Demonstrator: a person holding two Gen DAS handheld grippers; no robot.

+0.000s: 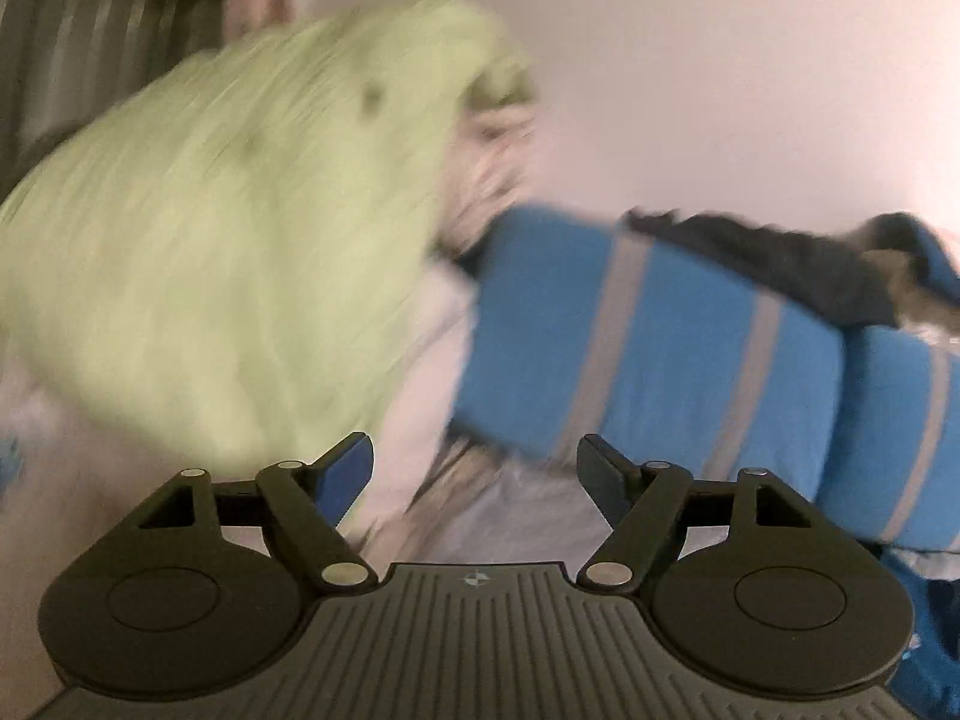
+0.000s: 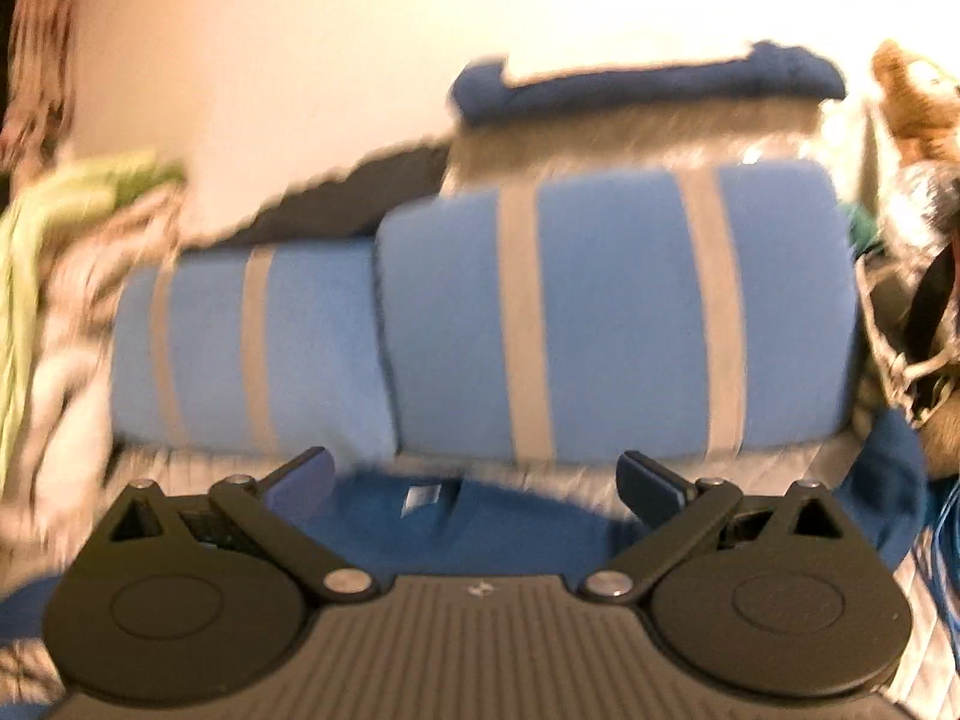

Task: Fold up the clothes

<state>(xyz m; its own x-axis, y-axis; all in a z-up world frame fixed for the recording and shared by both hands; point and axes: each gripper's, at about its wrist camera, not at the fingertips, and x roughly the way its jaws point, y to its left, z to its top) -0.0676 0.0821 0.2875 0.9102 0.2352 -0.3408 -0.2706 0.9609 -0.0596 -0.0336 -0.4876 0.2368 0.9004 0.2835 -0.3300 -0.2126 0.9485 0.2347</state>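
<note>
Both views are motion-blurred. A folded light-blue garment with grey stripes [image 1: 648, 354] lies to the right in the left wrist view and fills the middle of the right wrist view [image 2: 600, 324]. A pale green garment [image 1: 228, 228] is bunched at the left; it shows at the left edge of the right wrist view [image 2: 36, 240]. A darker blue garment [image 2: 480, 528] lies spread under my right gripper [image 2: 477, 477], which is open and empty just above it. My left gripper [image 1: 474, 468] is open and empty over pale bedding between the green and striped garments.
A dark navy cloth [image 2: 648, 81] and a black garment [image 1: 774, 264] lie behind the striped one. A brown plush toy [image 2: 912, 96] and tangled items sit at the far right. A pale wall [image 1: 720, 90] rises behind. White-grey bedding [image 1: 522, 516] lies underneath.
</note>
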